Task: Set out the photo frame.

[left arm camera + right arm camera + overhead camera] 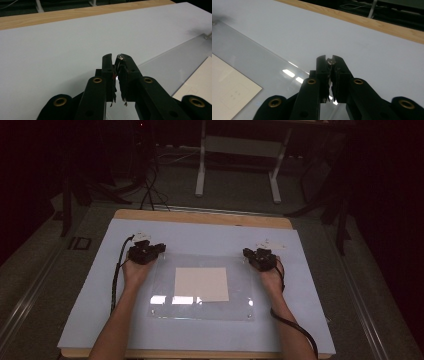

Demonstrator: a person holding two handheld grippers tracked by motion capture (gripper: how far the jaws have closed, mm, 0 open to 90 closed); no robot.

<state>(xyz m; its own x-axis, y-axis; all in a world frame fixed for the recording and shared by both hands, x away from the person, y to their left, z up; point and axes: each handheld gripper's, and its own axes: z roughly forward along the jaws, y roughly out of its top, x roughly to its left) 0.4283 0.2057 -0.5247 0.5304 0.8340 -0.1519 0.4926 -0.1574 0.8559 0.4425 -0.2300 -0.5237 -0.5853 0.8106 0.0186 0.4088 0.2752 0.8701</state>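
- Between the jaws of the left gripper (117, 65) sits a small silver screw head (121, 56), the jaws drawn narrow around it at a far corner of the clear acrylic sheet (200, 307).
- At the opposite far corner, the right gripper (330, 65) pinches its own screw (331, 61) just as tightly.
- Under the sheet lies a cream paper (201, 284) (roughly centred), on the pale blue mat (90, 305).
- Uneven lifting could, I judge, tilt the sheet and slide the paper.
- Either screw might slip free, since each grip looks small.
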